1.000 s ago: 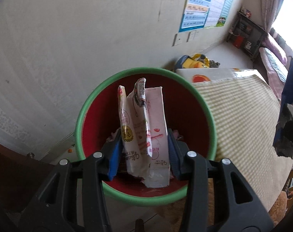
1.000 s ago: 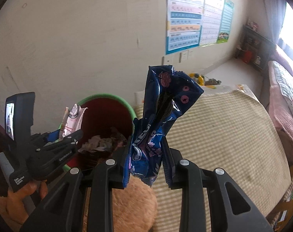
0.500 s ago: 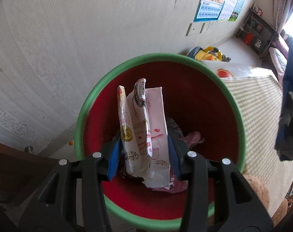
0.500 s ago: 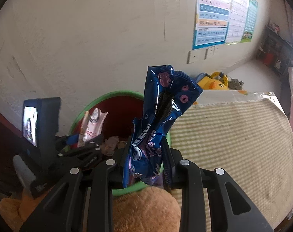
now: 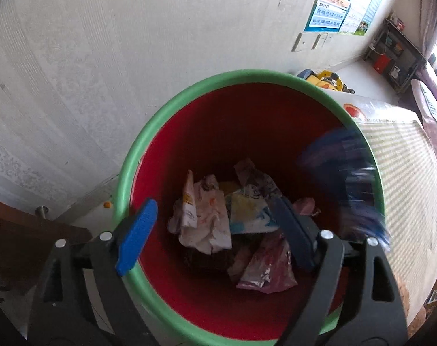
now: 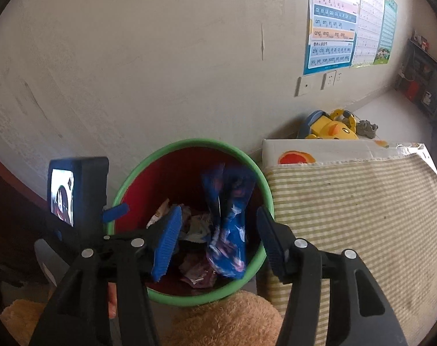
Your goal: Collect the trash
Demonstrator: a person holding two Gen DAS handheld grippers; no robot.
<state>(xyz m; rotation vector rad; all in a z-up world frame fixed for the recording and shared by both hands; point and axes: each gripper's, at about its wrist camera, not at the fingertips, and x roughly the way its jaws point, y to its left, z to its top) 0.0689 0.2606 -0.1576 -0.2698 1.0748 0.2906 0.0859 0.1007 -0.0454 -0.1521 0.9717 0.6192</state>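
Observation:
A red bin with a green rim (image 5: 189, 92) (image 6: 264, 181) stands by the wall. My left gripper (image 5: 215, 230) is open right over its mouth. The pink-white wrapper (image 5: 204, 216) lies inside on several other wrappers. My right gripper (image 6: 218, 236) is open above the bin. The blue cookie wrapper (image 6: 230, 225) is loose between its jaws, blurred, falling into the bin; it also shows blurred in the left wrist view (image 5: 351, 181).
A striped mat on a low box (image 6: 357, 207) lies right of the bin. A yellow toy (image 6: 331, 127) sits by the wall. A brown plush (image 6: 227, 320) is below the right gripper. Dark wooden furniture (image 5: 22, 248) is at left.
Both grippers opened. The pink-white wrapper dropped from the left gripper into the bin. The blue wrapper left the right gripper and is falling in. Both grippers moved closer over the bin.

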